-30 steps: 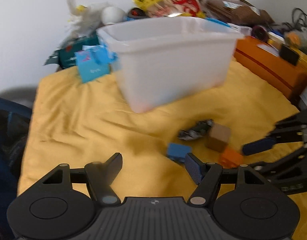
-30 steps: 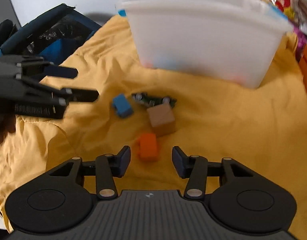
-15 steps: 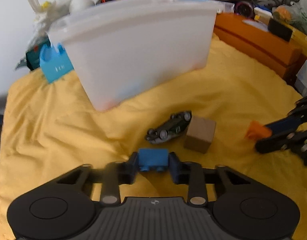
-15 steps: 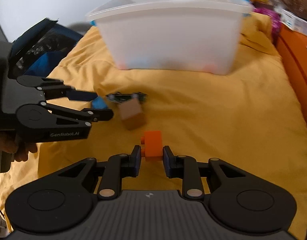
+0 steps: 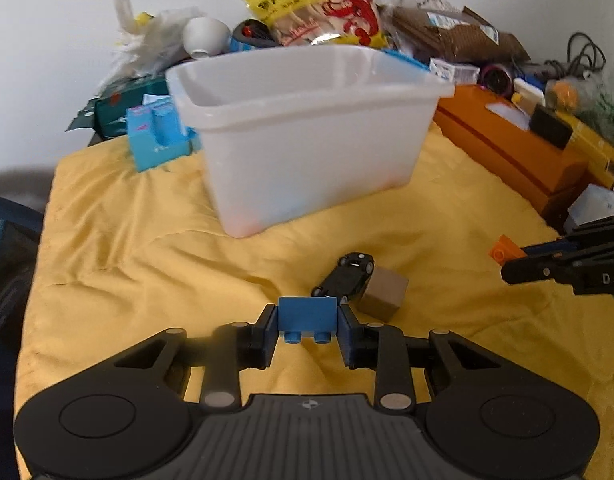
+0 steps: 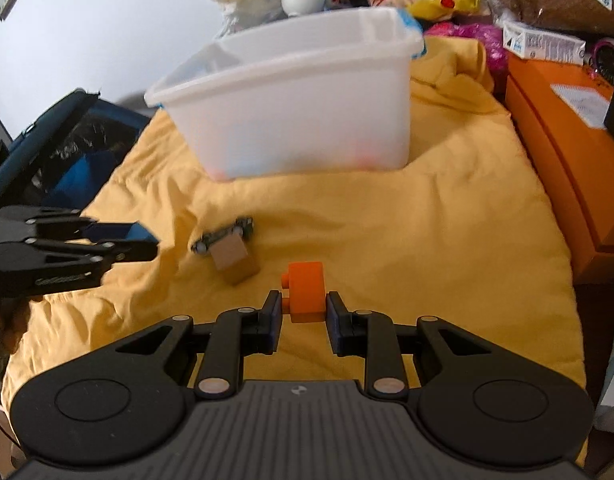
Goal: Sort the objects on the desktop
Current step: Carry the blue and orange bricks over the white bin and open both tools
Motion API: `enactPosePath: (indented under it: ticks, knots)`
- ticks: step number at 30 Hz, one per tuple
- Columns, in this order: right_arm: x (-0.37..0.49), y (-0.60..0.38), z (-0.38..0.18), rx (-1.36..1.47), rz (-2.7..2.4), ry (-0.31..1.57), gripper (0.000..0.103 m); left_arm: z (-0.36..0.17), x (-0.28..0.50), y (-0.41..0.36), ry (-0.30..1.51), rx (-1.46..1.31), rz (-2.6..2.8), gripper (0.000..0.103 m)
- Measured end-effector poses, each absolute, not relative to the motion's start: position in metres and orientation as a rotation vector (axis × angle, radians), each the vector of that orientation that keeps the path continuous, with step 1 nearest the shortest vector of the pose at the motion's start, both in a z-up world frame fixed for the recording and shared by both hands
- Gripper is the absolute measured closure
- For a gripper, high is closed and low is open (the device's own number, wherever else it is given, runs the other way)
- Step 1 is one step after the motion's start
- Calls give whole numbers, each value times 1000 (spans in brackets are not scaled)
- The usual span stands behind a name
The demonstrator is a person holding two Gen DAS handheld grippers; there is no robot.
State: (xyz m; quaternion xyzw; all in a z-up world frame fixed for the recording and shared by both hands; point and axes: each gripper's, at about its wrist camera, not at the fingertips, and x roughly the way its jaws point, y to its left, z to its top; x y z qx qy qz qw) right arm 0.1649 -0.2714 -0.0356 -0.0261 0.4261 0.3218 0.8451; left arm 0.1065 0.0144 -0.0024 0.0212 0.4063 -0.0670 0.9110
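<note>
- A blue brick [image 5: 307, 315] is pinched in the left gripper [image 5: 307, 334], an orange brick [image 6: 306, 292] in the right gripper [image 6: 303, 322].
- Both are likely to be carried over the bin [image 5: 307, 136] rim, then released.

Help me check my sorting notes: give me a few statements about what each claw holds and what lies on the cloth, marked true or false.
1. The left claw is shut on the blue brick. True.
2. The right claw holds the toy car. False: it grips the orange brick.
3. The toy car lies inside the white bin. False: it lies on the yellow cloth, beside the wooden cube.
4. The white bin stands upright on the cloth. True.
</note>
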Motion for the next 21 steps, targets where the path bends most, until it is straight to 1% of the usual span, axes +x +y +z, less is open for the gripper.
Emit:
enactPosePath:
  ticks: [7, 16, 21]
  knots:
    - [174, -273, -10, -35, 674, 836, 76, 31, 110, 34, 800, 8, -89, 69]
    - [200, -273, 57, -15, 680, 689, 76, 91, 136, 65, 717, -65, -11, 69]
    - [214, -269, 83, -26, 684, 640, 76, 121, 148, 70, 652, -70, 15, 69]
